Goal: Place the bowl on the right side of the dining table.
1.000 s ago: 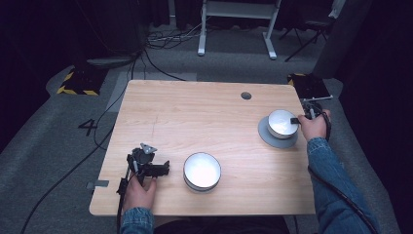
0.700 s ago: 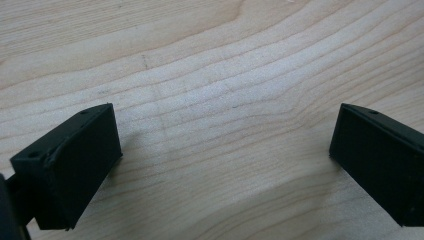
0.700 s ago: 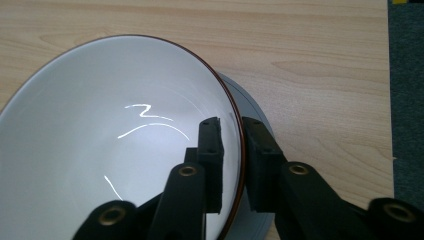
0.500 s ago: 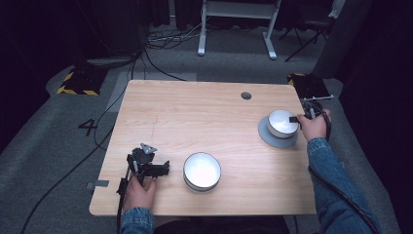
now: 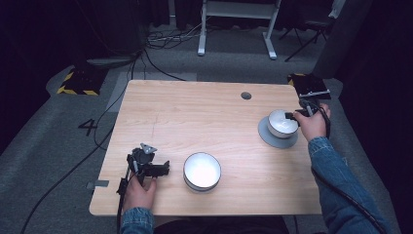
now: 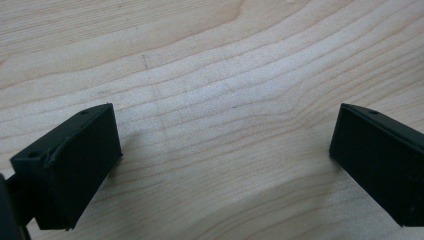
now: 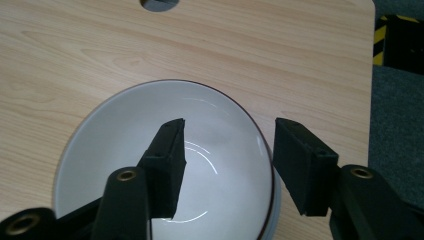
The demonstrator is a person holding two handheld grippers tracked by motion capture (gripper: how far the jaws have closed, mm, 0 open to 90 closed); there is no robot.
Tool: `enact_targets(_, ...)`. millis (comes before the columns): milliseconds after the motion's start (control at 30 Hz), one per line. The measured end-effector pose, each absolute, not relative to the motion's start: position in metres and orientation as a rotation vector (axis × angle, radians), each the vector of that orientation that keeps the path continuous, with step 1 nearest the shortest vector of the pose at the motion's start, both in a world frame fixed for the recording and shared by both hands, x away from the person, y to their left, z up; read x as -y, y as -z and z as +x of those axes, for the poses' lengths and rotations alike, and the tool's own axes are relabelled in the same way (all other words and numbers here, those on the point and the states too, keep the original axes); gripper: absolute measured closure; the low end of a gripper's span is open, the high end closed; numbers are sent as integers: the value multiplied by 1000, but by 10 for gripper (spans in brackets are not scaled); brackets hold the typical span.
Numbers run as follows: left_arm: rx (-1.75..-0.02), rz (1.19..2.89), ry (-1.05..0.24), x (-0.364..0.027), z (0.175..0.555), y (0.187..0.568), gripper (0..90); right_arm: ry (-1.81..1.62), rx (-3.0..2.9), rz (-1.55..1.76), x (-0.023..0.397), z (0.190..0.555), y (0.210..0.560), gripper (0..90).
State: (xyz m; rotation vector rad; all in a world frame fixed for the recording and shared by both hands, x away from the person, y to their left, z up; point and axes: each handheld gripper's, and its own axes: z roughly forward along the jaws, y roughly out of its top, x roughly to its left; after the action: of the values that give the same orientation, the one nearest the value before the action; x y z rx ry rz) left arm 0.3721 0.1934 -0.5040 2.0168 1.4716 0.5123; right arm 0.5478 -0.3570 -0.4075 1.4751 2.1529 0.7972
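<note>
A white bowl with a dark rim stands on a grey plate at the table's right side. My right gripper straddles the bowl's near-right rim, one jaw over the inside and one outside. Its jaws have just been opening and the pads stand clear of the rim. A second white bowl sits near the front middle. To its left my left gripper rests low over bare wood, jaws wide apart with nothing between them.
The wooden table has a round cable hole near its back edge. A black box sits on the floor past the right back corner. Cables trail on the floor at the left.
My right gripper's jaws have come apart off the bowl's rim and the hand has lifted slightly. The bowl stays on the grey plate. The left gripper has not moved.
</note>
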Motion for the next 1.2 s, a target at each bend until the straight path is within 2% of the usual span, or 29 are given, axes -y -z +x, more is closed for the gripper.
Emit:
enact_targets(267, -1472, 2016, -513, -193, 372, 504, 2, -878, -2230, 1335, 333, 528, 380, 410)
enact_targets(700, -1471, 2016, -512, -193, 372, 504, 2, -1005, -2307, 1155, 316, 482, 348, 406)
enact_targets(867, -1472, 2016, -512, -193, 372, 504, 2, -1017, -2342, 1105, 313, 470, 341, 410)
enact_targets(933, -1472, 2017, -513, -193, 372, 504, 2, -1035, -2354, 1103, 311, 466, 340, 449)
enact_targets(1200, -1471, 2017, -512, -193, 372, 504, 2, -1116, -2369, 1079, 308, 445, 345, 416)
